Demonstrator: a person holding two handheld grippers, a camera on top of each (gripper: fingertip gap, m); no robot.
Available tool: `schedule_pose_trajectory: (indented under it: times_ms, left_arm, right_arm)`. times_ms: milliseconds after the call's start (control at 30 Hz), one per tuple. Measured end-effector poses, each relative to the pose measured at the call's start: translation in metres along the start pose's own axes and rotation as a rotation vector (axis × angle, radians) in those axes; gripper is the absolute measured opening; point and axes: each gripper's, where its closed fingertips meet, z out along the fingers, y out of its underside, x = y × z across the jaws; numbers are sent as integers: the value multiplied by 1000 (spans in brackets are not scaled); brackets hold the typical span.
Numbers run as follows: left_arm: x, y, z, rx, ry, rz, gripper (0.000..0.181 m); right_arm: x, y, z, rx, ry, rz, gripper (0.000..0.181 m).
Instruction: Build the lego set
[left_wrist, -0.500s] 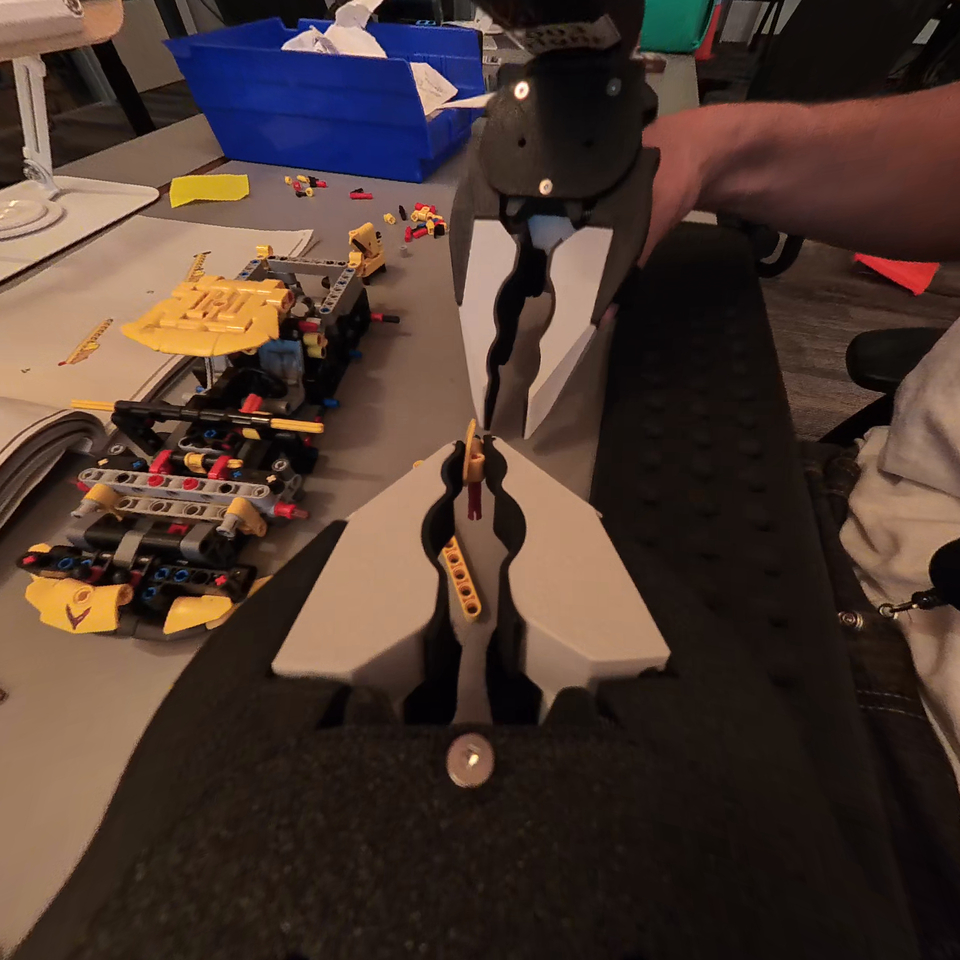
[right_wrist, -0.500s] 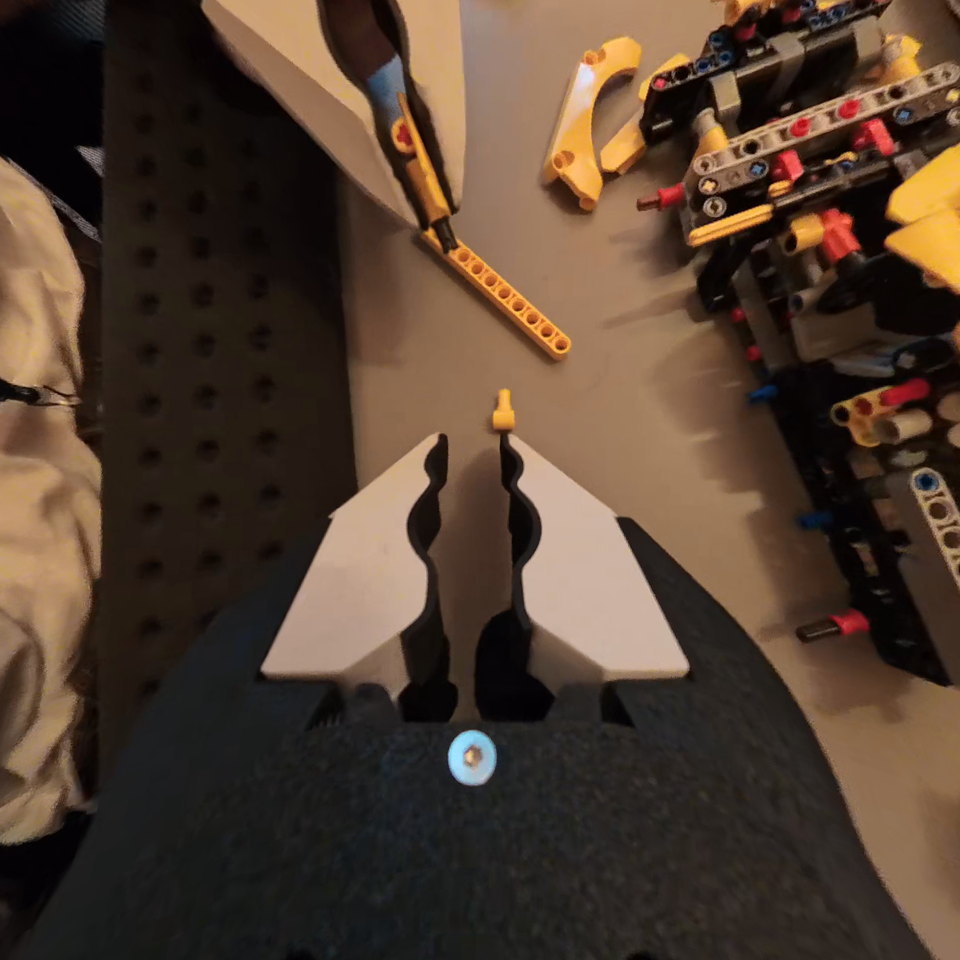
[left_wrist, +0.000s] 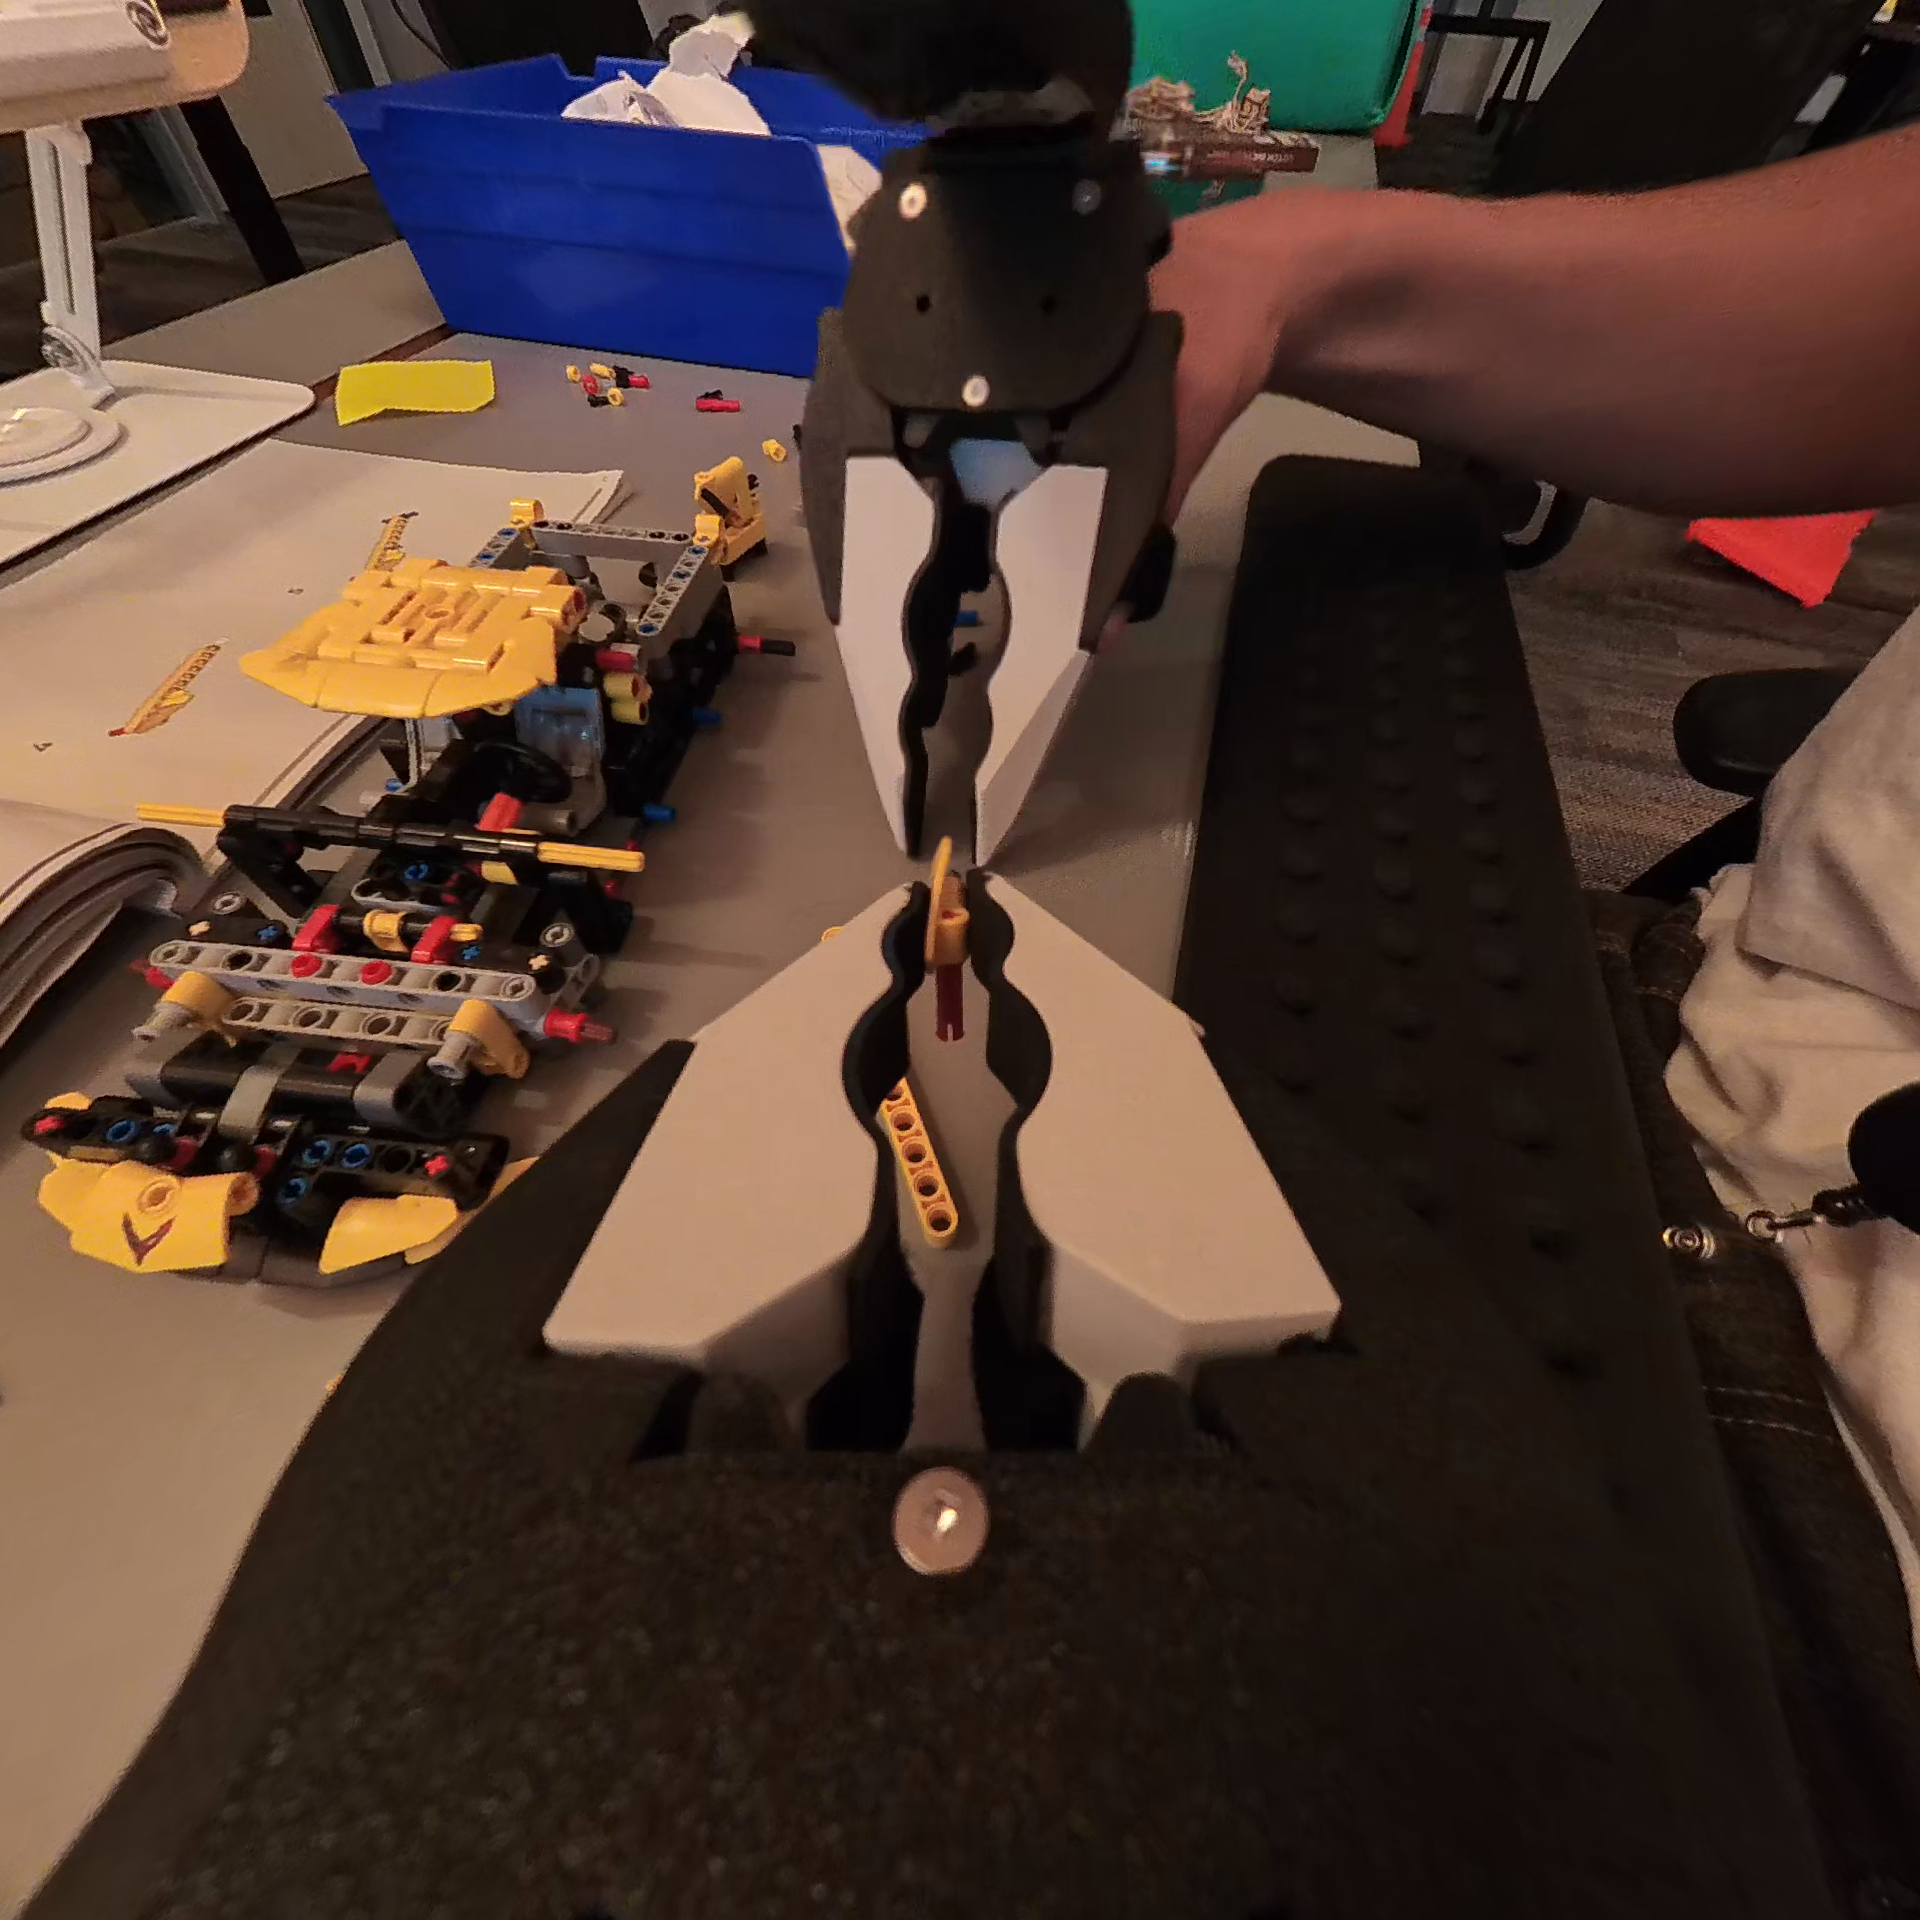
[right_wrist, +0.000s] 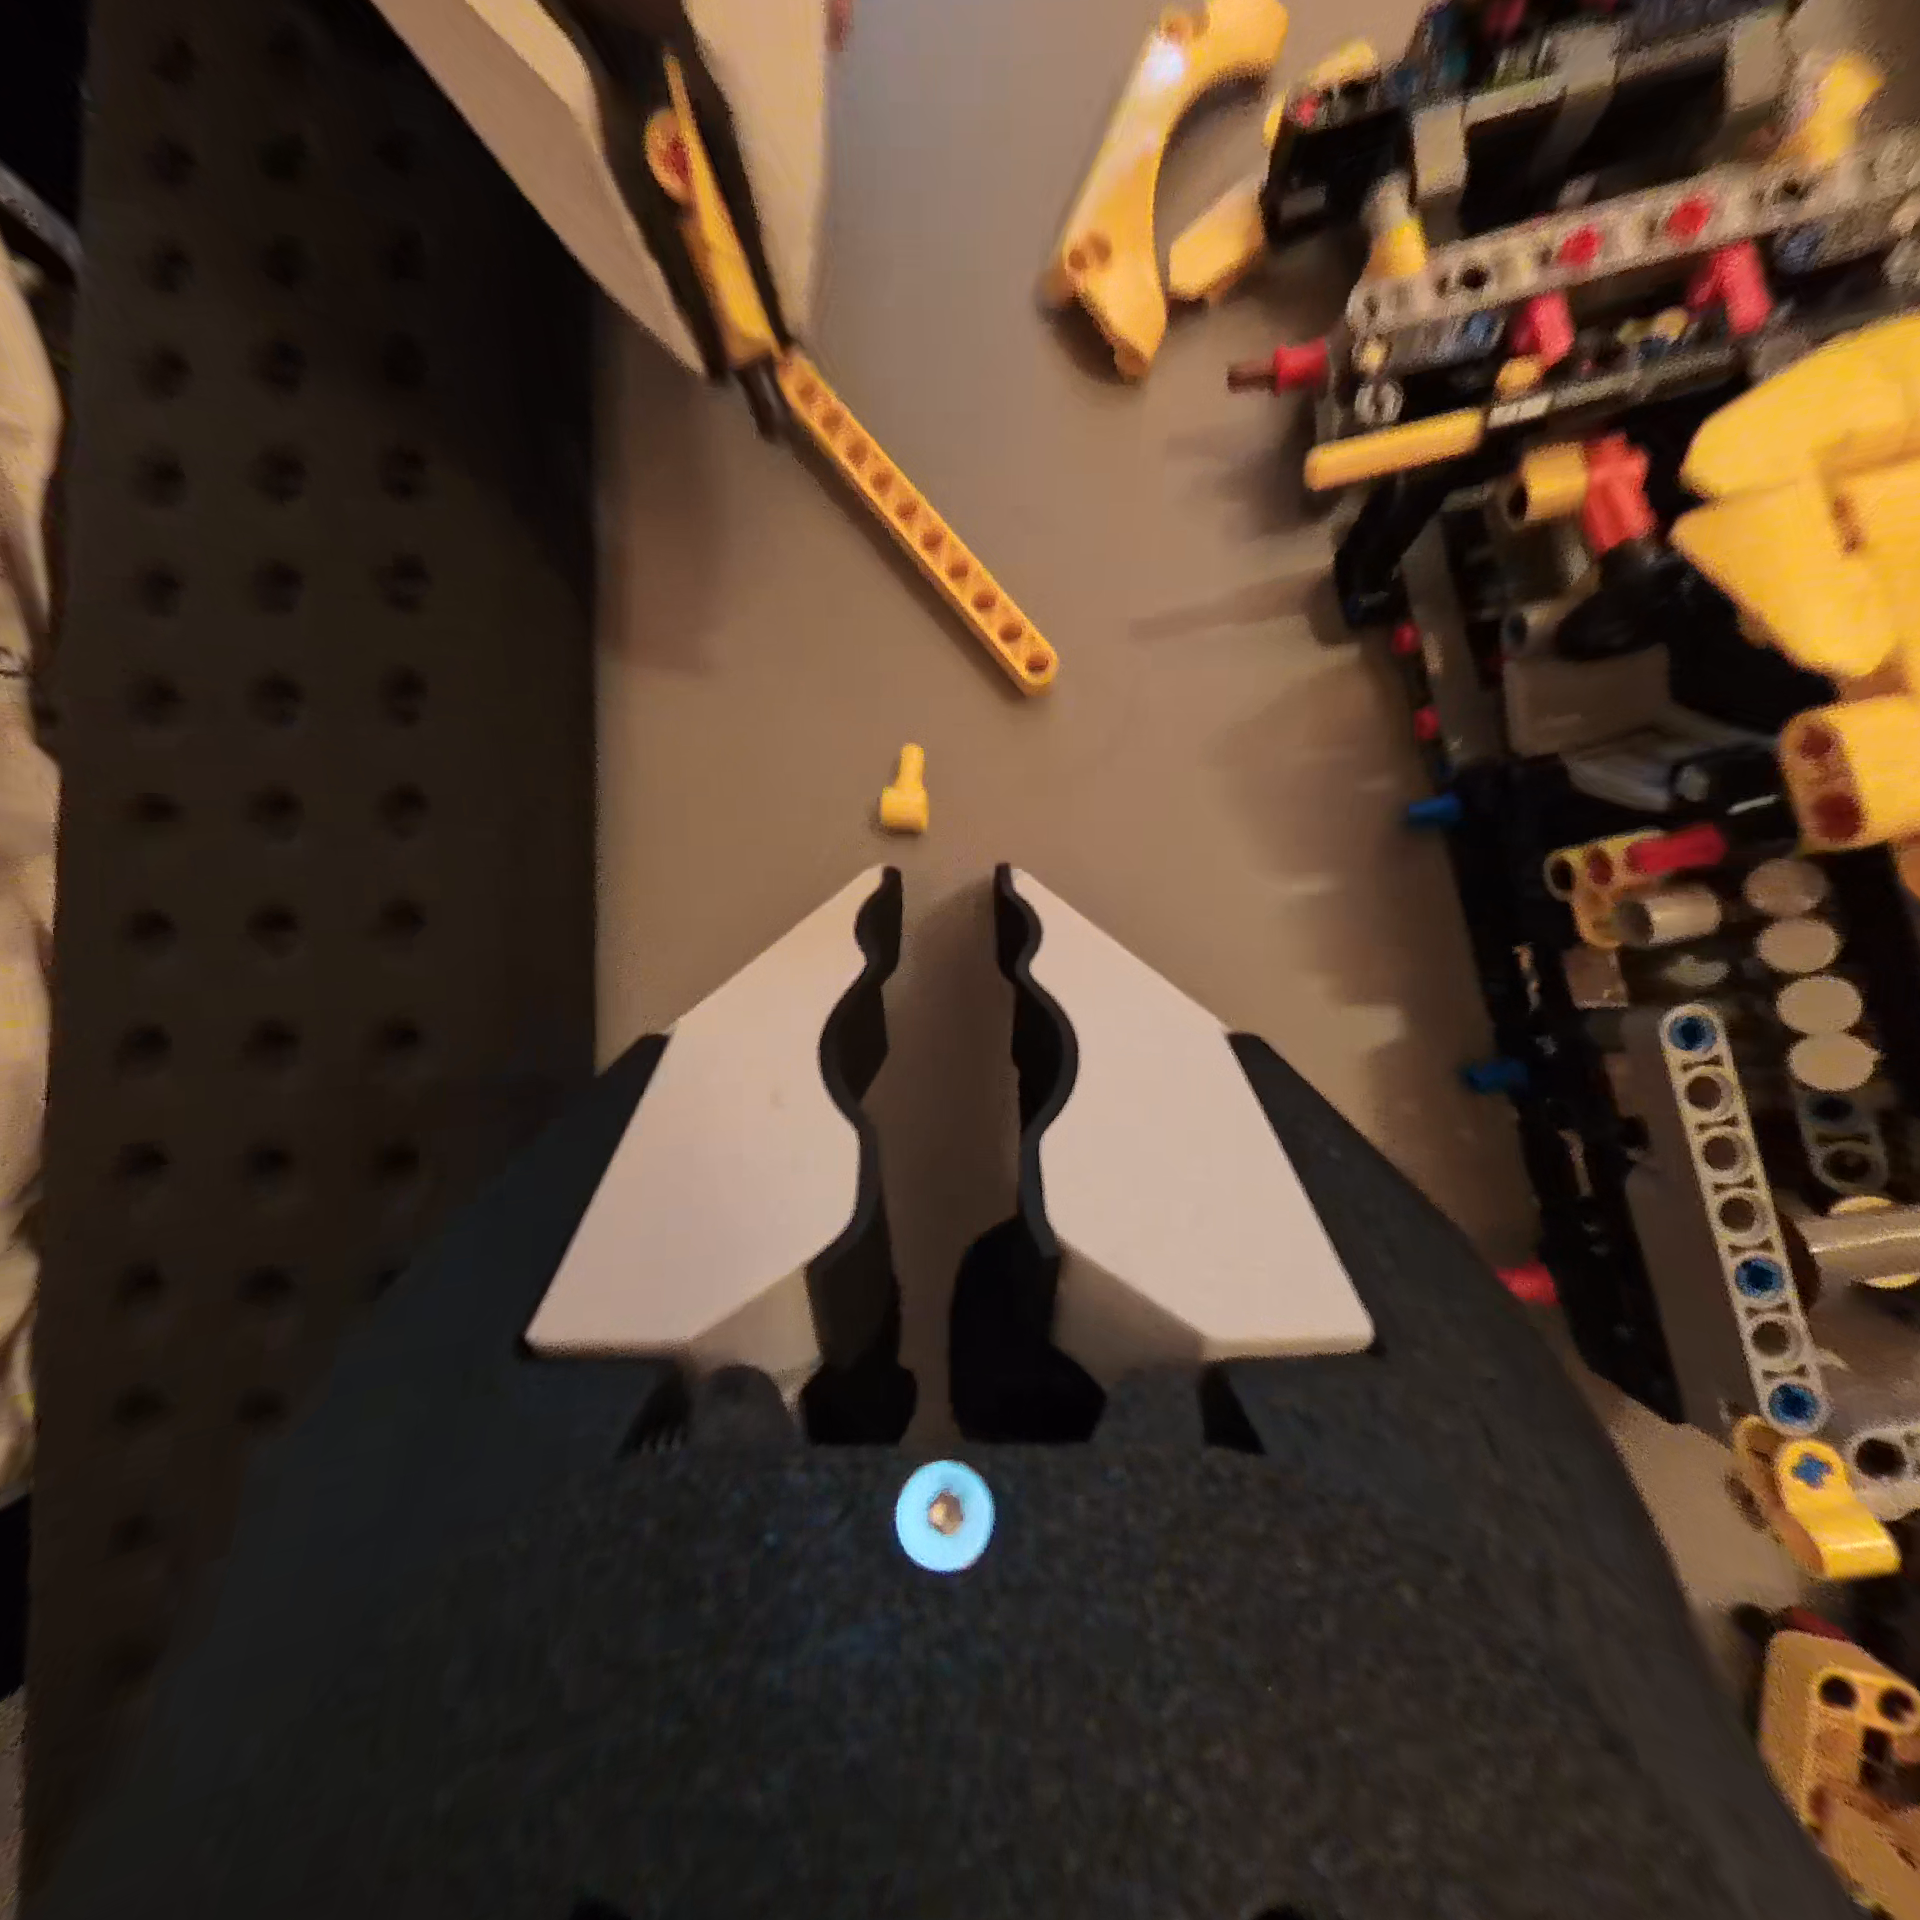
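My left gripper (left_wrist: 940, 894) is shut on a long yellow holed beam (left_wrist: 920, 1164) with a red pin (left_wrist: 948, 997) in it, held above the grey table. The beam also shows in the right wrist view (right_wrist: 914, 530), sticking out of the left gripper (right_wrist: 727, 260) at the top left. My right gripper (right_wrist: 943, 883) is narrowly open and empty, pointing down at the table. A small yellow connector (right_wrist: 902, 805) lies just ahead of its left fingertip. In the left wrist view the right gripper (left_wrist: 940, 842) is tip to tip with the left one. The half-built yellow and black car (left_wrist: 395, 883) stands to the left.
A black perforated mat (left_wrist: 1382, 831) runs along the table's right side. A blue bin (left_wrist: 623, 229) stands at the back, with loose pins (left_wrist: 613, 379) in front of it. An open instruction booklet (left_wrist: 104, 852) lies far left. Two yellow curved panels (right_wrist: 1132, 208) lie beside the car. A person's forearm (left_wrist: 1558, 343) reaches in from the right. The left gripper's tips are roughly 8 cm from the right gripper's.
My right gripper has shifted slightly, so the small yellow connector now sits ahead of its left fingertip instead of its right. My left gripper still holds the beam in about the same place.
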Motion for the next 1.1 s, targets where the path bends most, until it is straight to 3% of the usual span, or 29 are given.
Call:
schedule_pose_trajectory:
  times_ms: [233,333,467,600,667,800,1100]
  left_arm:
    - [-1,-2,-2,18,2,-16,7]
    - [-3,-5,-4,37,3,-35,7]
    - [-5,-6,-6,51,4,-52,7]
    - [-5,-6,-6,52,7,-54,7]
    - [-4,-7,-6,56,11,-59,7]
    - [-7,-6,-8,59,4,-71,7]
    - [-9,-7,-10,72,7,-91,7]
  right_arm:
    - [-25,-15,13,45,-137,-24,16]
    - [-17,-13,10,46,-107,-61,6]
    - [-17,-17,8,38,-118,-30,12]
    - [-22,-22,7,32,-93,-244,12]
    - [-25,-16,8,-14,-153,-312,12]
    - [-25,-16,10,-37,-265,-309,12]
    - [-36,-27,20,36,-283,-356,11]
